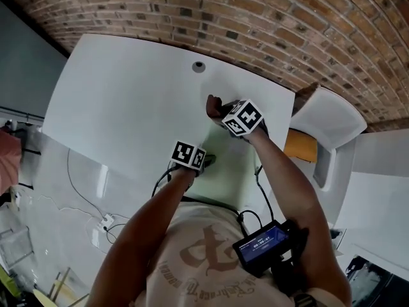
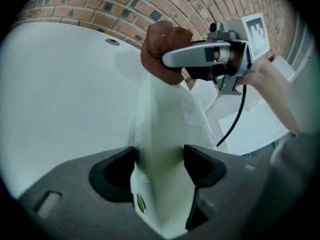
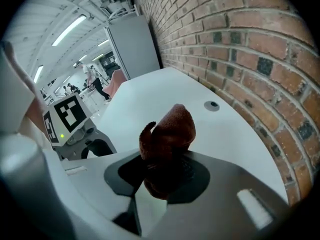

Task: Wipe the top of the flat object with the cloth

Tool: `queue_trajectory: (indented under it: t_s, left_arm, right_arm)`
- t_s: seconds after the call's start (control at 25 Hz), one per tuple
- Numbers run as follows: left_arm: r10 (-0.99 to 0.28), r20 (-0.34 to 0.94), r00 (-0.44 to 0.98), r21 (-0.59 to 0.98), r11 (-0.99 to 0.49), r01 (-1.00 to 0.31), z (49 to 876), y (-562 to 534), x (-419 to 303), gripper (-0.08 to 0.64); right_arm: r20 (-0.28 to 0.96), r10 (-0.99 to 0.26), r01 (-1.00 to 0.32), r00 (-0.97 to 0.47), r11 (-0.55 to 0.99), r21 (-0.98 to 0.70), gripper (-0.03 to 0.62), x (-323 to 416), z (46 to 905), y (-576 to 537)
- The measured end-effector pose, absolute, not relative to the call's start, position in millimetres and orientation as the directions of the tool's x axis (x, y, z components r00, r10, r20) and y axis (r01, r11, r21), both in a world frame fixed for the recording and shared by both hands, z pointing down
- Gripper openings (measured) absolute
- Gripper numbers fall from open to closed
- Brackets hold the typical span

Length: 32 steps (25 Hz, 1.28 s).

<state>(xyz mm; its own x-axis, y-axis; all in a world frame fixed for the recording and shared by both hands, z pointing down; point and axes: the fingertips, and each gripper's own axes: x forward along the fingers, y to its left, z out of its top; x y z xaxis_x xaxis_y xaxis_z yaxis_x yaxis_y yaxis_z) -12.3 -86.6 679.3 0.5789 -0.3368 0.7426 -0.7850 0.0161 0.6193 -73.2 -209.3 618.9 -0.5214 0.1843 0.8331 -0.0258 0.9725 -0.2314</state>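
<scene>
Brown cloth [image 1: 213,105], head view: bunched in right gripper [image 1: 218,111], at the far end of the flat object [image 1: 220,158].
Left gripper view: left gripper [image 2: 159,160] jaws wide, clamped on flat object's near end.
Right gripper view: jaws pinched together on cloth.

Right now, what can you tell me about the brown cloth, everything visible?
The cloth is reddish-brown, soft and fuzzy-looking, bunched into a lump rather than spread. The right gripper grips it, with a rounded wad and a small curled flap sticking out past the jaws. In the left gripper view it sits at the far end of the pale flat object, seemingly touching it, over the white table.
</scene>
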Motion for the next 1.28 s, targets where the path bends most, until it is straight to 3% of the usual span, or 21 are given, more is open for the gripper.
queue_trajectory:
  t_s: [0.4, 1.08, 1.28]
  left_arm:
    - [-0.326, 0.737, 0.593, 0.635, 0.031, -0.772, 681, -84, -14, 0.324]
    - [-0.324, 0.712, 0.623, 0.673, 0.061, -0.737, 681, -84, -15, 0.325]
    - [-0.342, 0.716, 0.609, 0.656, 0.030, -0.754, 682, -84, -13, 0.325]
  right_arm:
    - [0.862, 0.159, -0.129, -0.482, 0.960, -0.249, 0.106, -10, 630, -211]
    - [0.875, -0.013, -0.456, -0.484, 0.857, -0.239, 0.104, 141, 635, -243]
    - [0.877, -0.133, -0.536, -0.462, 0.830, -0.156, 0.104, 155, 623, -251]
